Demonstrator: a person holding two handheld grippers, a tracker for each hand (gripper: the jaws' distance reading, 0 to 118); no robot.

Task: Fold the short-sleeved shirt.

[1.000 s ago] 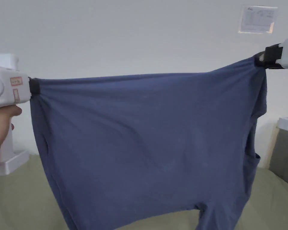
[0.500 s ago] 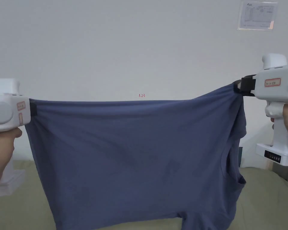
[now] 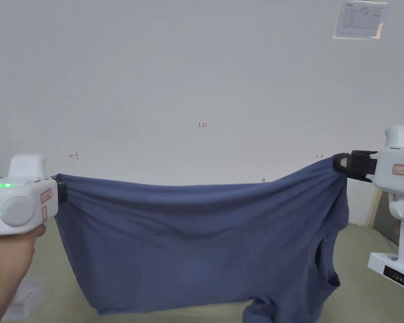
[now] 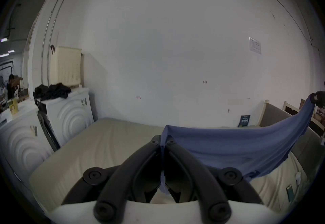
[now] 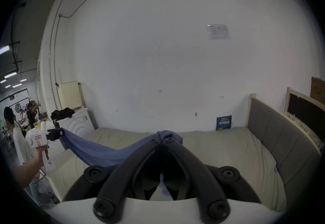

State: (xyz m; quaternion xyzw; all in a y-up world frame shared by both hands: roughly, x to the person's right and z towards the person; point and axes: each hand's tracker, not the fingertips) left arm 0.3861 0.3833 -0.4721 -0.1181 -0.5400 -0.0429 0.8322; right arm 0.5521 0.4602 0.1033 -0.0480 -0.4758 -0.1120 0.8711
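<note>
1. The blue short-sleeved shirt (image 3: 197, 244) hangs spread wide in the air between the two grippers, above the pale mattress (image 3: 365, 260); its top edge sags a little in the middle; the lower part drops toward the mattress, and whether it touches there I cannot tell; a sleeve opening and a loose fold hang at the shirt's right side in the head view.
2. The left gripper (image 3: 61, 192) is clamped on the shirt's upper left corner; in the left gripper view both black jaws stand pressed together with blue cloth (image 4: 228, 147) pinched between them, and the cloth runs off to the right toward the other gripper (image 4: 316, 100).
3. The right gripper (image 3: 342, 163) is clamped on the upper right corner, held a little higher than the left; in the right gripper view its jaws are closed on a bunch of blue cloth (image 5: 168, 135), and the shirt stretches away to the left, where the left gripper (image 5: 60, 133) grips the far corner in a hand (image 5: 41, 151).
4. A grey padded headboard (image 5: 274, 131) stands along the mattress at the right; a white wall (image 3: 197, 84) rises behind, with a sheet of paper (image 3: 360, 20) fixed high on it.
5. To the left stands a white washing machine (image 4: 70, 115) with dark clothes (image 4: 51, 91) piled on top; farther off, people (image 5: 12, 131) are in the room.
</note>
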